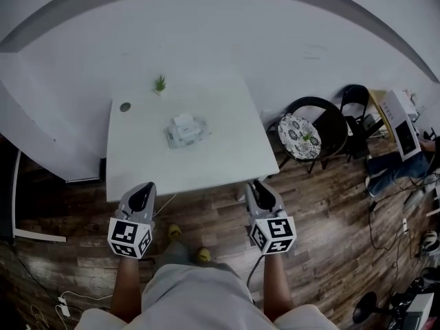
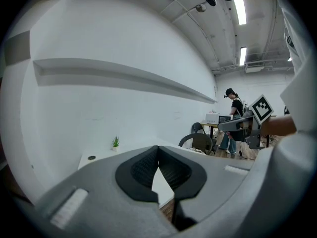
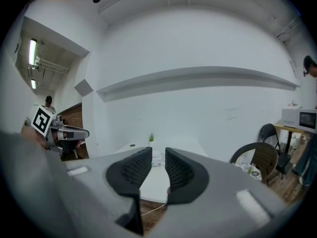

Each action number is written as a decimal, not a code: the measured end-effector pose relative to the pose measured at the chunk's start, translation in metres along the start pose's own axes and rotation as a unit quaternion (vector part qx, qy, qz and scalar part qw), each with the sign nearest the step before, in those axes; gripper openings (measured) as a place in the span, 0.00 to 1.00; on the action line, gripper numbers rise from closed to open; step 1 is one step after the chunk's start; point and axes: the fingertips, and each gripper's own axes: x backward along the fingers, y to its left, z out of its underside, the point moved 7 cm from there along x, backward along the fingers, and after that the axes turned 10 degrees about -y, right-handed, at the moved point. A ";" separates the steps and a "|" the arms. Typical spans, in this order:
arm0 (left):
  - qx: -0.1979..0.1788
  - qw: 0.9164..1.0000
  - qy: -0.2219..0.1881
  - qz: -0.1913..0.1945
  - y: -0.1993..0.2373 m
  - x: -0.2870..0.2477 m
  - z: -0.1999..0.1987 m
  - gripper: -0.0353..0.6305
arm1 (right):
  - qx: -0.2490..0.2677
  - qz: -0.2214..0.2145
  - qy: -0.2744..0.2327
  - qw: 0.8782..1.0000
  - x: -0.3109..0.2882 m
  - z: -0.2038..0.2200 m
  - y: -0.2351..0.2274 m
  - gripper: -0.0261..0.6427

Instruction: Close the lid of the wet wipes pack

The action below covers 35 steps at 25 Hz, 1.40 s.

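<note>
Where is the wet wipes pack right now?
In the head view, left of centre, the wet wipes pack sits on the white table, just below the little plant.

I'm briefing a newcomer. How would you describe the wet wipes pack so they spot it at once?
Find the white table against the wall. Near its middle lies the wet wipes pack: flat, pale and rectangular, unlike the small green plant nearer the wall.
</note>
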 end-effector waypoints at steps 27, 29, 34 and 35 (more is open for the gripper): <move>0.046 0.999 0.029 0.005 0.198 -0.184 0.040 0.05 | 0.007 -0.011 0.077 0.997 -0.267 0.015 -0.005 0.17; 0.054 0.998 0.036 0.008 0.209 -0.191 0.049 0.05 | 0.006 -0.011 0.086 0.996 -0.283 0.020 -0.001 0.17; 0.064 0.997 0.043 0.011 0.237 -0.205 0.059 0.05 | 0.005 -0.016 0.103 0.995 -0.312 0.029 0.007 0.17; 0.065 0.997 0.042 0.009 0.241 -0.208 0.060 0.05 | 0.007 -0.018 0.105 0.994 -0.316 0.030 0.008 0.17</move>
